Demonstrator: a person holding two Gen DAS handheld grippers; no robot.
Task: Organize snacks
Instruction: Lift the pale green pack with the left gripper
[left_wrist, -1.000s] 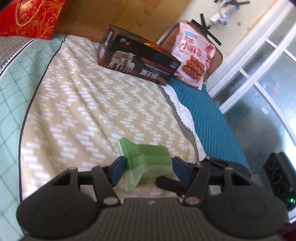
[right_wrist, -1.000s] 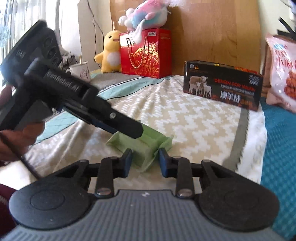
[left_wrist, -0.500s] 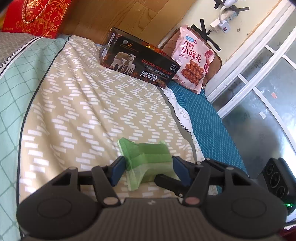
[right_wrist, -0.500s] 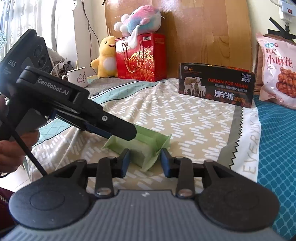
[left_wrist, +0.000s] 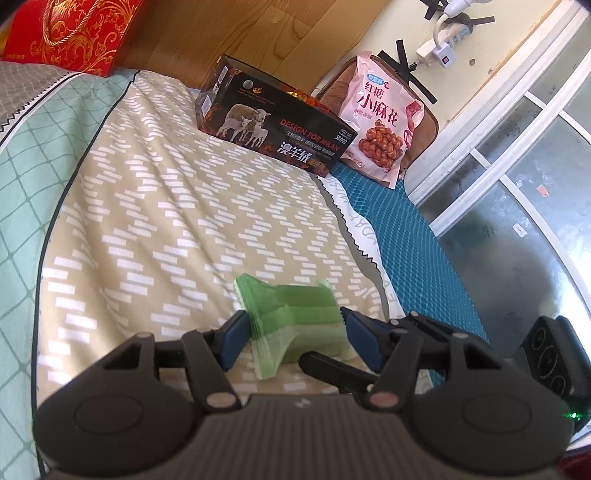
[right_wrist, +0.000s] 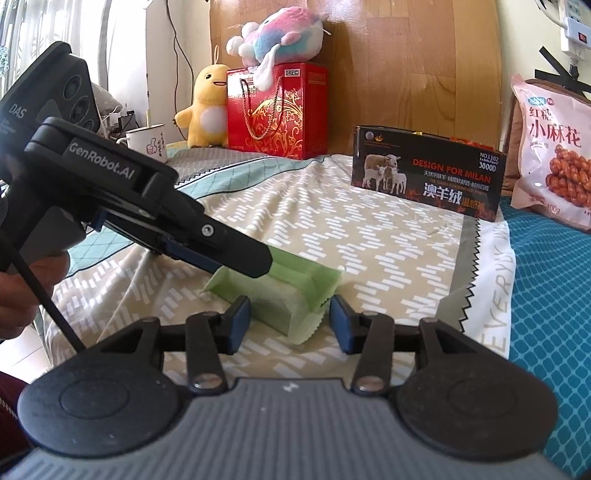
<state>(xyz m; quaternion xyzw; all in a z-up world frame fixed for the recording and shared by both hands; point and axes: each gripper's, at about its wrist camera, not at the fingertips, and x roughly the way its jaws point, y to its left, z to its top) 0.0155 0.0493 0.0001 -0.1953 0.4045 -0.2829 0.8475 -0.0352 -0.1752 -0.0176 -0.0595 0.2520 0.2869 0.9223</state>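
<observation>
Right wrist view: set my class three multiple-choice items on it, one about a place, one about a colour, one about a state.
1. Where is the green packet?
A on a shelf
B on the bedspread
C on the floor

2. What colour is the gift bag under the plush toy?
A red
B blue
C white

3. How is the pink snack bag placed?
A lying flat
B leaning upright
C hanging from a hook

Answers:
1 B, it lies on the patterned cloth.
2 A, it is red with a gold pattern.
3 B, its printed front stands up.
</observation>
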